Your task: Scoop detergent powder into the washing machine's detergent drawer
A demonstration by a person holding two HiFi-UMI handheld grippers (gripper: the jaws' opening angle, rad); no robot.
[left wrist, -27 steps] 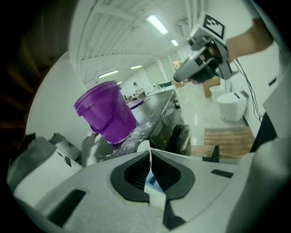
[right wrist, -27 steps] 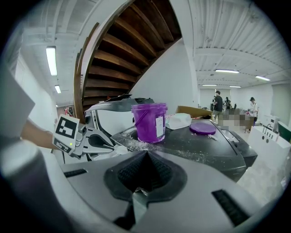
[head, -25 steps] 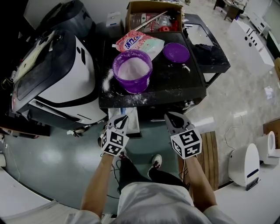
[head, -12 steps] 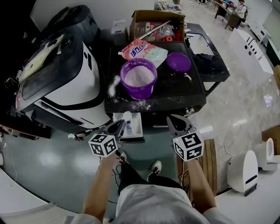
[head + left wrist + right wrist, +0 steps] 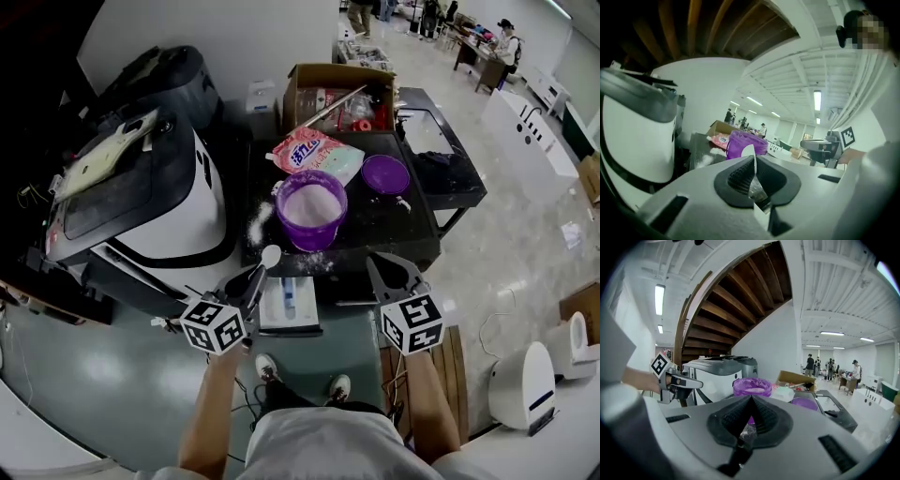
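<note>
A purple bucket (image 5: 314,208) of white detergent powder stands on the black top of the washing machine (image 5: 398,230); it also shows in the left gripper view (image 5: 740,143) and the right gripper view (image 5: 752,386). Below the front edge, the white detergent drawer (image 5: 309,314) is pulled out. My left gripper (image 5: 257,276) (image 5: 753,165) is shut on a white scoop (image 5: 270,255) (image 5: 748,151), its bowl held just above the drawer's far left corner, short of the bucket. My right gripper (image 5: 377,262) (image 5: 750,401) is shut and empty, to the right of the drawer.
A pink detergent bag (image 5: 314,150), the bucket's purple lid (image 5: 384,173) and a cardboard box (image 5: 342,94) lie behind the bucket. Spilled powder (image 5: 258,223) dusts the top. A white and black machine (image 5: 141,206) stands left. People stand far off.
The head view has pulled back and the scene has slid lower. My left gripper now shows the white scoop at its tip, up by the drawer's far end. The right gripper has hardly moved.
</note>
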